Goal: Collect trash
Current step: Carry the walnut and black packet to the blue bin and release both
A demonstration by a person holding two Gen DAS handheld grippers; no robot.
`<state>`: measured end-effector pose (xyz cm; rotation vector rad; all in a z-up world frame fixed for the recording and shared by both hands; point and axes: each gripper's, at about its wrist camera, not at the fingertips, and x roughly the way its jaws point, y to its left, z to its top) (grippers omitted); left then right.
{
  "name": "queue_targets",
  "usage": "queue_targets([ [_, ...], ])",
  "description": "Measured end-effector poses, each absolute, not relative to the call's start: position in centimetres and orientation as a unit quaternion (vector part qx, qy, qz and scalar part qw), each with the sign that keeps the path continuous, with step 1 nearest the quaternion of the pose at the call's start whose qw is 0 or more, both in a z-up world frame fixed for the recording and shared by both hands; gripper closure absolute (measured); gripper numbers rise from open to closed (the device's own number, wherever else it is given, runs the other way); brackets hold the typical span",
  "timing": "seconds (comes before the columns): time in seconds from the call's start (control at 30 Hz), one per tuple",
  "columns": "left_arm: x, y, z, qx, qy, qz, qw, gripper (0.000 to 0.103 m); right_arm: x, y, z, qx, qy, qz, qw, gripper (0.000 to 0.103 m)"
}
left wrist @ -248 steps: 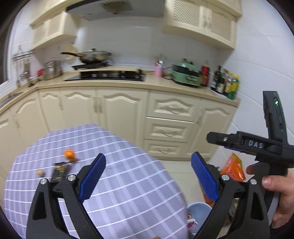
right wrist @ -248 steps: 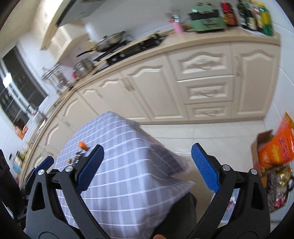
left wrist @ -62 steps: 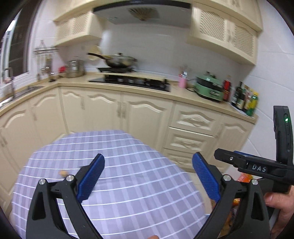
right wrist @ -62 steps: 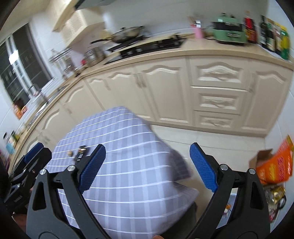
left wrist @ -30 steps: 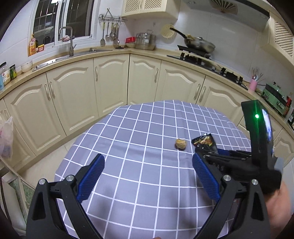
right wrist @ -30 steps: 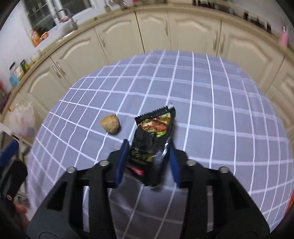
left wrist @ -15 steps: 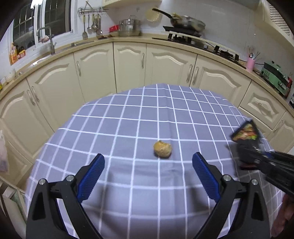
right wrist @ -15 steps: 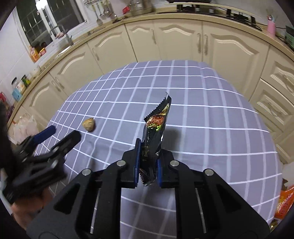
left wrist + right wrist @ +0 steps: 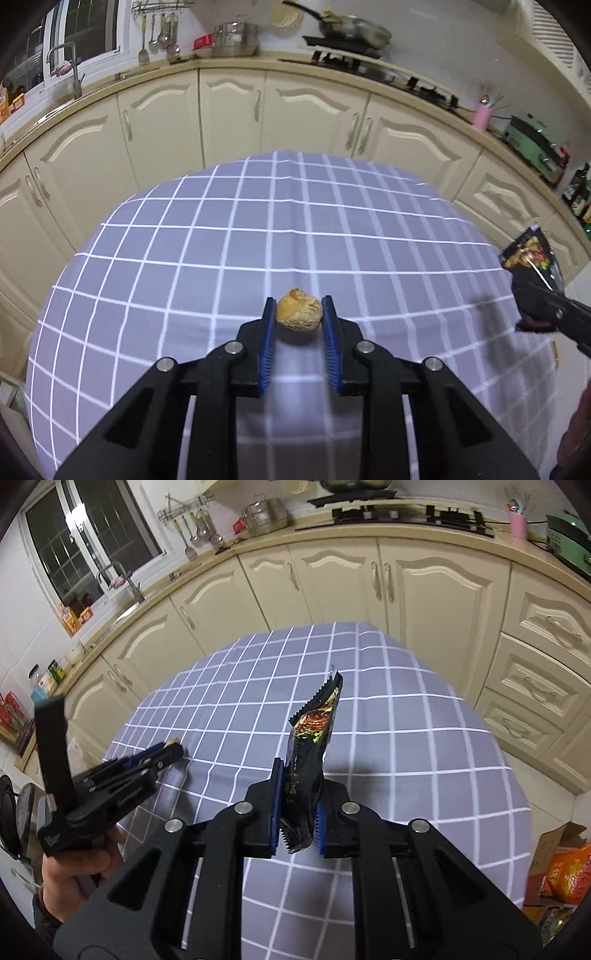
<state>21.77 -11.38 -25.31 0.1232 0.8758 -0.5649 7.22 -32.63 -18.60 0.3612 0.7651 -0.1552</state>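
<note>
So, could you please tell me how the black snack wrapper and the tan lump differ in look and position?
The black snack wrapper is flat, dark and printed; the tan lump is rounded, wrinkled and plain. The wrapper stands upright above the checked tablecloth in the right tongs; the lump sits low at the cloth between the left tongs. Both are clamped between blue pads.
</note>
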Motion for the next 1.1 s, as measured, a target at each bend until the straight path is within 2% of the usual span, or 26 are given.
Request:
queue_targets([
  [0.57, 9.2, -18.7, -15.7, 0.061, 0.315, -0.395, 0.861, 0.080, -5.2, -37.9, -11.4, 0.185, 0.266, -0.152, 0.934, 0.088],
  [0.9, -0.1, -25.5, -14.2, 0.091, 0.292, -0.494, 0.814, 0.080, -17.0, -44.2, -10.9, 0.211, 0.232, -0.266, 0.912, 0.088],
  [1.1, -6.4, -31.3, -16.8, 0.127, 0.316, -0.564, 0.752, 0.080, -25.0, -47.8, -14.5, 0.249, 0.250, -0.352, 0.867, 0.088],
])
